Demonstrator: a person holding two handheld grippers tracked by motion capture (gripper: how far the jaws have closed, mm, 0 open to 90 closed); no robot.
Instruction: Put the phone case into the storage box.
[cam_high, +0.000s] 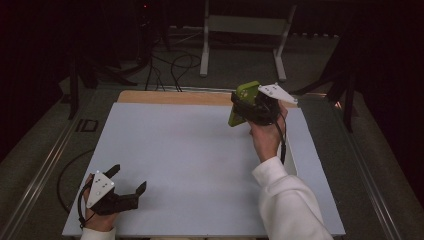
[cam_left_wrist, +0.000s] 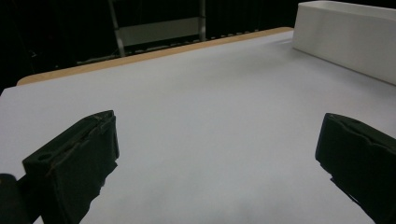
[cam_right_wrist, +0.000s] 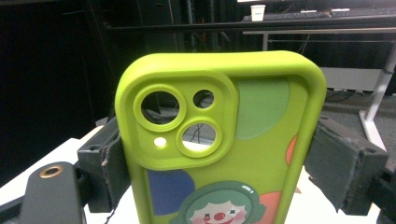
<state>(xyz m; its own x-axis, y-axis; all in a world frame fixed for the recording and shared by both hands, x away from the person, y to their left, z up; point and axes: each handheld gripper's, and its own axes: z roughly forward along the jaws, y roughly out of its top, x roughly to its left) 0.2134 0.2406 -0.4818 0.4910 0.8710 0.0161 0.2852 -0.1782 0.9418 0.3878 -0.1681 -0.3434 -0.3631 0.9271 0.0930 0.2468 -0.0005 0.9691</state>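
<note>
- Right gripper (cam_high: 243, 111) is raised above the far right part of the counter (cam_high: 190, 150), held in the person's right hand (cam_high: 265, 137).
- Its jaws are clamped on a green phone case (cam_right_wrist: 224, 154), one jaw on each long edge.
- In the right gripper view the case stands upright, back side to the camera: three round lens cut-outs in a raised block at upper left, coloured blobs and a clown face lower down.
- In the high view the case (cam_high: 243, 101) sits clear of the counter surface, tilted, near the far wooden edge.
- Left gripper (cam_high: 131, 182) rests low at the near left corner of the counter, well apart from the case.
- Its jaws stand wide apart with bare counter between them.
- A white box (cam_left_wrist: 348, 39) lies at far right in the left gripper view.
</note>
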